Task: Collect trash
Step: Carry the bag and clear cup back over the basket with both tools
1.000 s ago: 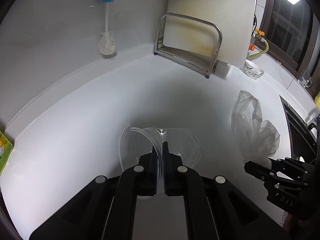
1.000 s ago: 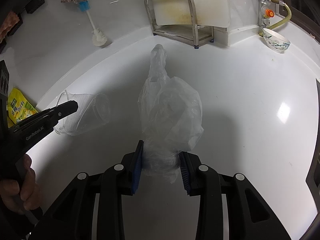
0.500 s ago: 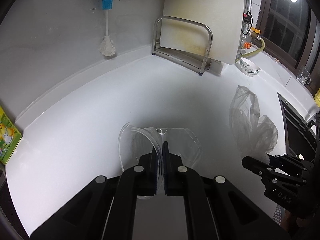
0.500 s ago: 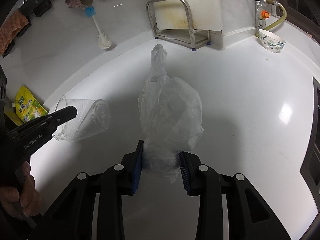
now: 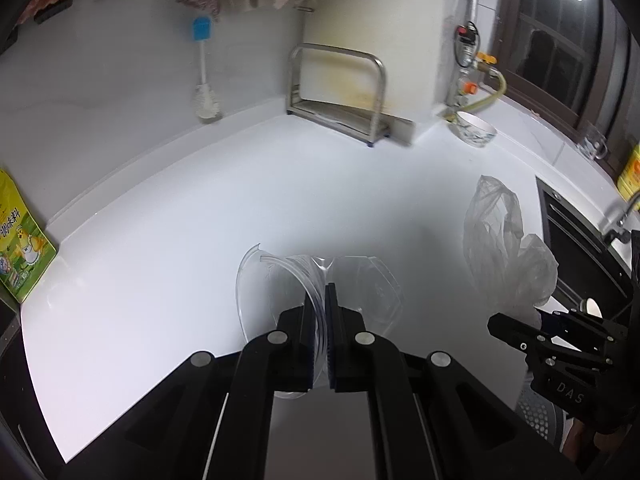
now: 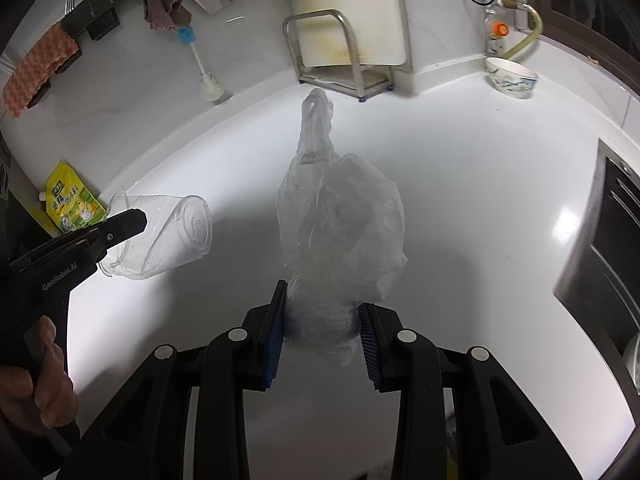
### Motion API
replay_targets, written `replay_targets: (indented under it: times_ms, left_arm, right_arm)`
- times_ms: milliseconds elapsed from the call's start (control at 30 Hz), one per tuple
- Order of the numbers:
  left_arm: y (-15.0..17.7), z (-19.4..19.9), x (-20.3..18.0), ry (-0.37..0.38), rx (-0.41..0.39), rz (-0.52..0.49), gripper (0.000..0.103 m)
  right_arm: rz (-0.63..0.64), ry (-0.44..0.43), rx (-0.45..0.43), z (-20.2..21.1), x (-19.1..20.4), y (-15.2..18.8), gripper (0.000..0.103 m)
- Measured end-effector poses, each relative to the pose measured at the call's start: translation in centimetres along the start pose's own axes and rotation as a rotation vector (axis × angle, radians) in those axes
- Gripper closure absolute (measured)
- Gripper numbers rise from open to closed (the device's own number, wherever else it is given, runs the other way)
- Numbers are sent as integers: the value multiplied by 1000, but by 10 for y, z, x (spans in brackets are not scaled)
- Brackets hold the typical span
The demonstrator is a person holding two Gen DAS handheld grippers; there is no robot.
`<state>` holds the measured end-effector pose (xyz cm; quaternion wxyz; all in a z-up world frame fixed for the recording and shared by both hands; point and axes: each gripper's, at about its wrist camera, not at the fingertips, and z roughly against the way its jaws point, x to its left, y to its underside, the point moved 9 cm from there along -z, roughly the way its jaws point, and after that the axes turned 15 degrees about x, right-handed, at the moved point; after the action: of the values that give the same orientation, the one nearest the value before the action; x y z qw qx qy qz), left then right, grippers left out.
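Left gripper point(image 5: 325, 300) is clamped fully together on the rim of a clear plastic cup point(image 5: 360, 284), its two black fingers pinching the thin wall between them. From the right wrist view the cup point(image 6: 160, 236) shows tipped on its side, base toward the middle of the counter, held off the white counter point(image 5: 200, 220) by that gripper point(image 6: 132, 220), with a hand point(image 6: 36, 392) gripping the handle below.

Right gripper point(image 6: 323, 320) is partly closed, its blue pads point(image 6: 276, 332) squeezing the bunched lower end of a thin translucent bag point(image 6: 340, 228). The bag rises from the jaws, crumpled, with a knotted handle at its far end. In the left wrist view the bag point(image 5: 504, 248) is to the right of the cup, apart from it, above the right gripper point(image 5: 516, 330).

Against the back wall stands a steel rack point(image 6: 324, 52) holding a white board point(image 6: 348, 12). A brush point(image 5: 204, 88) with a blue handle end leans on the wall to the left of the rack. A patterned bowl point(image 6: 512, 78) sits by the wall at the far right, beneath a pipe with a yellow hose point(image 6: 528, 36). A yellow-green pouch point(image 6: 72, 204) stands at the left edge of the counter. Cloths point(image 6: 160, 4) hang on the wall above. A dark stove point(image 6: 608, 240) edges the counter on the right.
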<state>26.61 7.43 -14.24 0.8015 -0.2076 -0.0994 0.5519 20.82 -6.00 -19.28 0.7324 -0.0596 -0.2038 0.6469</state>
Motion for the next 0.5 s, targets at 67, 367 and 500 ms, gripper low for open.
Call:
replay_targets:
  times_ms: [67, 367, 500]
  left_arm:
    - [7, 4, -10, 3, 2, -6, 98]
    - [33, 27, -61, 9, -10, -43, 98]
    - [48, 36, -86, 21, -14, -46, 98]
  right_arm:
    - [0, 4, -3, 8, -6, 9, 70]
    - [3, 6, -11, 42, -37, 52, 70]
    - [1, 2, -10, 59, -54, 75, 70]
